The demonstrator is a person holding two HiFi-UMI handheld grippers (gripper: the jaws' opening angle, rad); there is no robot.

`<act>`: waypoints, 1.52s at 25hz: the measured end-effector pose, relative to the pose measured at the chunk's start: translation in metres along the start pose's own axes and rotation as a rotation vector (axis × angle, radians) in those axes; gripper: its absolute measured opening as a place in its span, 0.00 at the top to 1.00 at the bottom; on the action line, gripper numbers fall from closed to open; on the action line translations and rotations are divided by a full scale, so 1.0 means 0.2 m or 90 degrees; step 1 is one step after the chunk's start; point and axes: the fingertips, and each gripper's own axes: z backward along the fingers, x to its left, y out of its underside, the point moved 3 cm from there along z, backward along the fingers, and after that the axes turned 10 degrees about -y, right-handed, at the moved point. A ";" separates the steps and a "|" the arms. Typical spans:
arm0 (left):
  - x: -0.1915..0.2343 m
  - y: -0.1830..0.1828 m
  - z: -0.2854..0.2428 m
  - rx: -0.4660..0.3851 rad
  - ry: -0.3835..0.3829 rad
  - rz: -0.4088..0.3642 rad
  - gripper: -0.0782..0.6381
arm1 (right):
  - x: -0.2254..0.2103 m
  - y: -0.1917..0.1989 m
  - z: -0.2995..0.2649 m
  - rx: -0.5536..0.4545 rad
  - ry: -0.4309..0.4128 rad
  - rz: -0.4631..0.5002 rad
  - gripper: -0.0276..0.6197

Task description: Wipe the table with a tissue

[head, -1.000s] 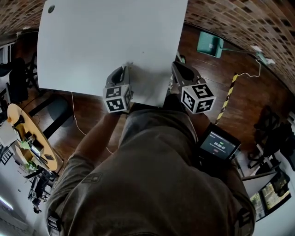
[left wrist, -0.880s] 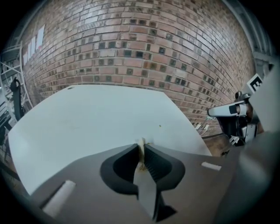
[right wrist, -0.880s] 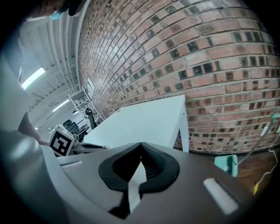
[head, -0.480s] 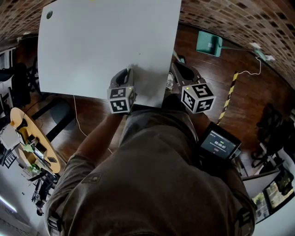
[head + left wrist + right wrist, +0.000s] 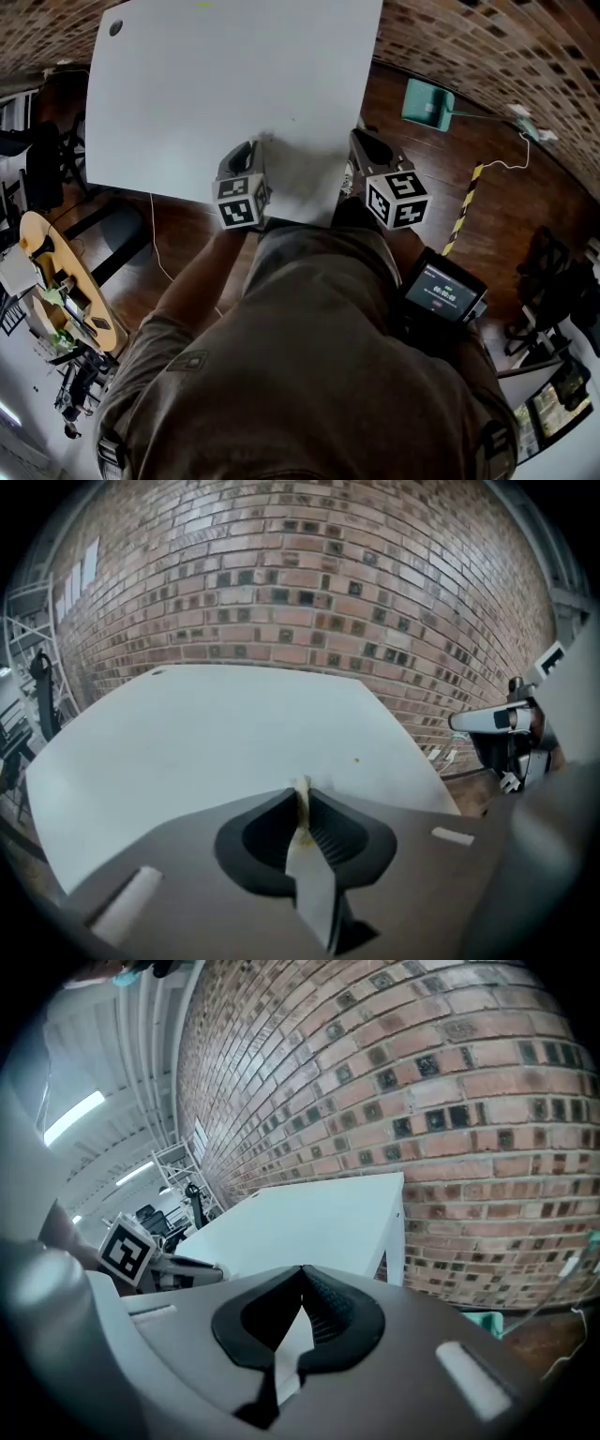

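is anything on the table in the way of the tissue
Nothing visible. The left gripper is shut on the tissue at the table's near edge, and the top ahead is bare except a tiny speck.

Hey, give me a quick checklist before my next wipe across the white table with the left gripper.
1. Tissue clamped in left gripper: ok.
2. Tissue clean: not ok, it shows a yellowish stain.
3. Tissue touching table: cannot tell.
4. Table free of marks: not ok, a small speck lies ahead to the right.
5. Right gripper shut, empty, out of the wiping path: ok.
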 end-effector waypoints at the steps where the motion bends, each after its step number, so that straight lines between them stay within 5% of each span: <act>1: 0.02 -0.02 -0.01 -0.005 -0.009 -0.001 0.84 | 0.00 0.00 -0.01 0.006 0.001 0.012 0.94; 9: 0.07 -0.05 -0.03 -0.011 -0.024 -0.021 0.84 | 0.01 -0.04 -0.03 0.012 0.002 0.021 0.94; 28: -0.23 -0.04 -0.02 -0.006 0.046 -0.079 0.84 | -0.05 -0.03 0.08 -0.019 0.016 -0.007 0.94; 38: -0.08 -0.10 -0.06 -0.020 -0.011 -0.058 0.84 | -0.05 -0.04 0.08 -0.019 0.005 0.003 0.94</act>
